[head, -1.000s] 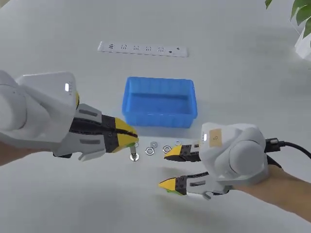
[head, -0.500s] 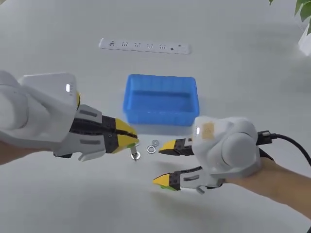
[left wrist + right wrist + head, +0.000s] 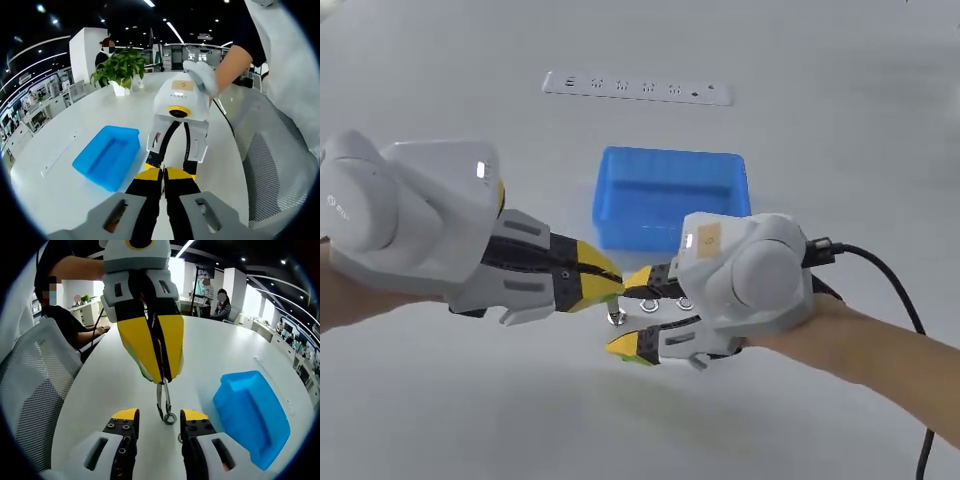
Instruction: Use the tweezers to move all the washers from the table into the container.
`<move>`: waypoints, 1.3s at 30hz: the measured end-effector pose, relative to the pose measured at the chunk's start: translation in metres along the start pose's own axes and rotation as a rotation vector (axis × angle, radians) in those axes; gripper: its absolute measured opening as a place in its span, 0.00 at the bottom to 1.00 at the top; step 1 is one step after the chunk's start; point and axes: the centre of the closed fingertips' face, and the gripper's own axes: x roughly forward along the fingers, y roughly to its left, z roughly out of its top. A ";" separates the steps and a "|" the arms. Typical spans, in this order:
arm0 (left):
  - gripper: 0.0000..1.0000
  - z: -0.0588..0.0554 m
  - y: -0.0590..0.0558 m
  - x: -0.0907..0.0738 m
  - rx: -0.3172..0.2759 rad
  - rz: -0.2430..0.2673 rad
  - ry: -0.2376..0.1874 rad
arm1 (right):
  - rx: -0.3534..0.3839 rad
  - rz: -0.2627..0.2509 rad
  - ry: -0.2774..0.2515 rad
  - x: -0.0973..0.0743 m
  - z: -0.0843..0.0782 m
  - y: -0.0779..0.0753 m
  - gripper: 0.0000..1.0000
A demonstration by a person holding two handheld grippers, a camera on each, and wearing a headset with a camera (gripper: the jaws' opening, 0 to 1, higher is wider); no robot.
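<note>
Right gripper (image 3: 628, 312) shifted left toward left gripper (image 3: 610, 283), jaws apart either side of tweezers (image 3: 162, 400), left jaws clamped on tweezers, long axis near upright, tips down at washer (image 3: 169, 418) on table (image 3: 820, 100), container (image 3: 670, 190) just beyond.

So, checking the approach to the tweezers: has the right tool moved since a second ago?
Yes. Against the blue container, the right tool has slid left, closing on the tweezers in the left tool.
</note>
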 end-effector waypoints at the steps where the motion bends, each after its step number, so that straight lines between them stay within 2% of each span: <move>1: 0.05 0.000 0.000 0.000 -0.001 0.000 0.001 | -0.006 0.001 0.002 0.001 0.000 0.000 0.32; 4: 0.05 -0.001 0.002 -0.002 -0.013 0.000 0.000 | -0.034 -0.004 0.005 0.004 0.001 -0.004 0.26; 9: 0.05 -0.002 0.001 -0.003 -0.024 -0.014 -0.005 | -0.031 0.002 0.001 0.007 0.004 -0.006 0.24; 13: 0.05 -0.001 0.001 -0.003 -0.025 -0.014 -0.007 | -0.062 0.025 0.004 0.007 0.005 -0.003 0.13; 17: 0.05 0.000 0.000 -0.003 -0.019 -0.017 -0.006 | -0.058 0.029 0.003 0.007 0.005 -0.004 0.12; 20: 0.05 0.000 -0.002 -0.003 -0.016 -0.025 -0.007 | -0.083 0.034 0.004 0.007 0.005 -0.003 0.11; 24: 0.05 0.001 -0.001 -0.004 0.000 -0.024 0.004 | -0.058 0.037 -0.003 0.007 0.005 -0.004 0.09; 27: 0.05 0.001 -0.001 -0.004 0.043 -0.022 0.012 | -0.054 0.036 -0.003 0.007 0.005 -0.004 0.09; 34: 0.06 0.000 -0.001 -0.003 -0.016 -0.018 0.009 | -0.045 0.027 -0.009 0.006 0.004 -0.004 0.09; 37: 0.14 0.003 -0.005 -0.004 -0.029 -0.036 -0.005 | -0.036 0.031 -0.013 0.006 0.005 -0.004 0.09; 39: 0.15 0.004 -0.006 -0.004 -0.036 -0.043 -0.006 | -0.031 0.034 -0.016 0.006 0.005 -0.003 0.09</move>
